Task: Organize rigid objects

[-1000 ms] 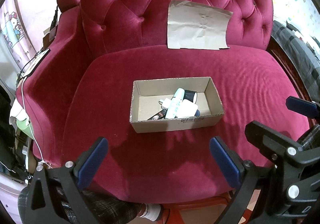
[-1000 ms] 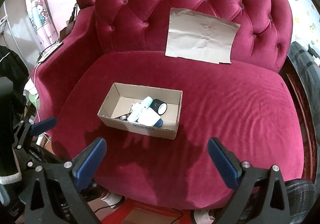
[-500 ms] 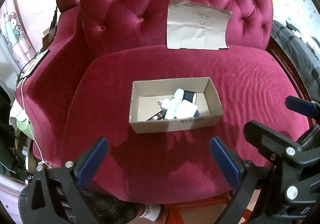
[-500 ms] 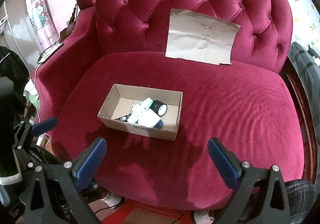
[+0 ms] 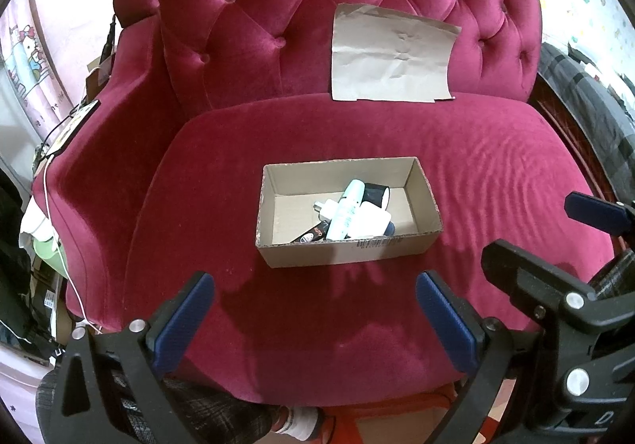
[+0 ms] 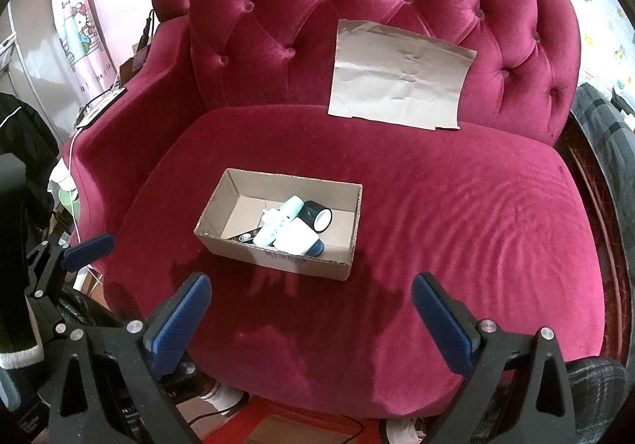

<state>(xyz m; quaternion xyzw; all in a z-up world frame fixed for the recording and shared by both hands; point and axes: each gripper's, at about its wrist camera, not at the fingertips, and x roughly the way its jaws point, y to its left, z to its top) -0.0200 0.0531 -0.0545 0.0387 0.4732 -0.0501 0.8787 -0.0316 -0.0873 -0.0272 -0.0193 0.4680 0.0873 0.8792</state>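
Note:
An open cardboard box [image 5: 341,251] [image 6: 278,255] sits in the middle of the red velvet sofa seat [image 5: 357,134]. In it lie a pale green tube [image 5: 345,212] [image 6: 278,220], a white block [image 5: 371,220] [image 6: 295,237], a black tape roll [image 5: 377,192] [image 6: 317,216] and a dark flat item [image 5: 311,235]. My left gripper [image 5: 315,287] is open and empty, held before the seat's front edge, short of the box. My right gripper [image 6: 311,287] is open and empty, likewise short of the box. Each shows in the other's view, the right one [image 5: 555,277] and the left one [image 6: 71,257].
A sheet of brown paper [image 5: 391,55] [image 6: 401,73] leans on the tufted backrest. A white cable [image 5: 51,214] runs down the left armrest. Clutter stands to the left of the sofa, dark bedding [image 5: 595,106] to the right. A person's legs show below.

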